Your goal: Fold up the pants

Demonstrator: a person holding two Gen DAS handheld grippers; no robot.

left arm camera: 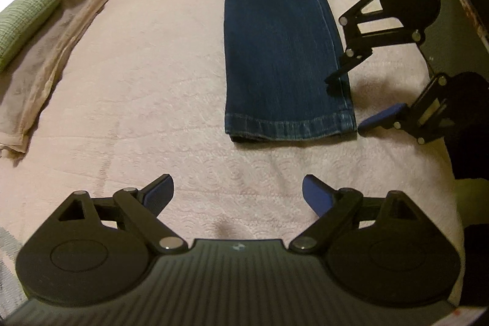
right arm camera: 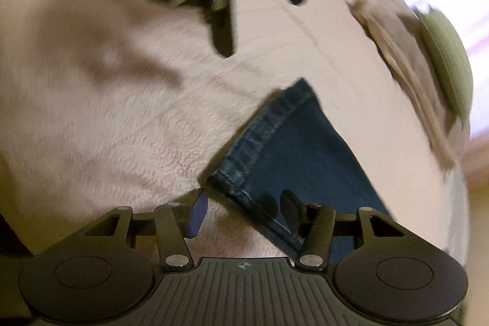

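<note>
Jeans (left arm camera: 275, 29) lie flat along the bed (left arm camera: 146, 75), legs stacked one on the other, so the lengthwise fold looks done already. Hem end (left arm camera: 290, 127) points toward the near edge of the bed, a bit right of centre; waist end runs off toward the far edge, mostly out of view. What's left, judging by the layout: the cross folds, hem up toward the waist, prob. once or twice. None of that has begun, as the legs are at full length w/ no crease across.

Right gripper (left arm camera: 343, 103) sits at the hem's right corner, jaws apart, one finger over the denim and the other on the bedspread beside the side seam. In the right wrist view the same: corner of the hem (right arm camera: 232, 173) lies between the spread fingers, not pinched. That view is blurred, so contact w/ the cloth can't be told.

Left gripper (left arm camera: 238, 197) hovers near the near edge of the bed, jaws wide, holding nothing, short of the hem's left corner.

Folded beige blanket (left arm camera: 52, 57) and green pillow (left arm camera: 24, 17) lie along the left edge, well apart from the jeans.
</note>
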